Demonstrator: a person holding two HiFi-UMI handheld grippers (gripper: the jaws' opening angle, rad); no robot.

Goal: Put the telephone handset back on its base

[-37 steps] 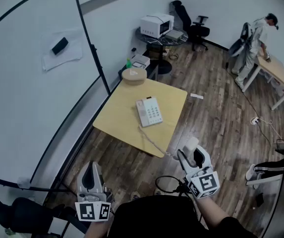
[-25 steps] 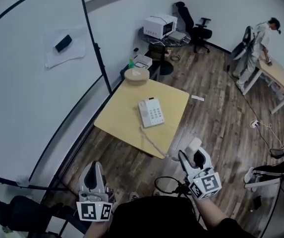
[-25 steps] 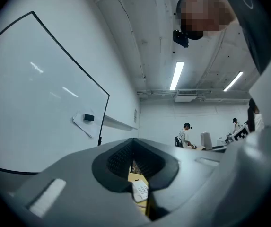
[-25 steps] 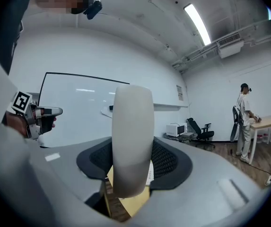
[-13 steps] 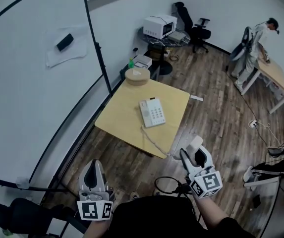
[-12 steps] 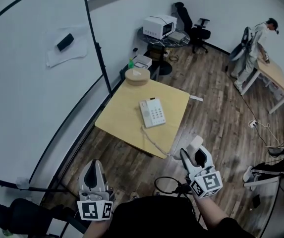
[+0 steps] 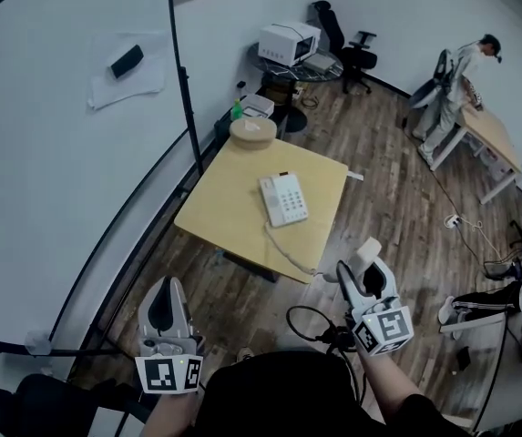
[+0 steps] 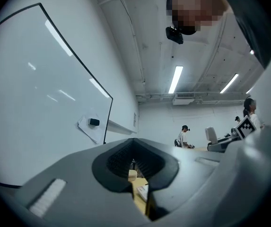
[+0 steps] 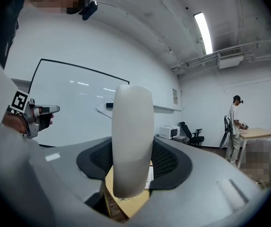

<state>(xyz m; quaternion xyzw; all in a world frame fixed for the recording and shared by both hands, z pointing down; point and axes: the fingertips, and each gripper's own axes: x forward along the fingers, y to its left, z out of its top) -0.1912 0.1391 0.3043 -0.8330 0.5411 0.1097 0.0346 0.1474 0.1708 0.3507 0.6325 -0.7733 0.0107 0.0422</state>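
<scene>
Well, the right tool (image 7: 363, 276) is clamped on the white handset (image 9: 133, 141), held upright and well apart from the counter (image 7: 224, 203). Its base (image 7: 283, 198) sits mid-counter, keypad print too small to read, cord (image 7: 288, 248) trailing over the near edge. The left tool (image 7: 163, 300) is closed on nothing.

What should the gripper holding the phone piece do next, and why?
Probably carry the handset forward toward the telephone base. The right gripper is clamped on the handset, but the base lies on the yellow table well ahead of it, with no handset on it. The cord runs off the table's near edge toward the gripper.
</scene>
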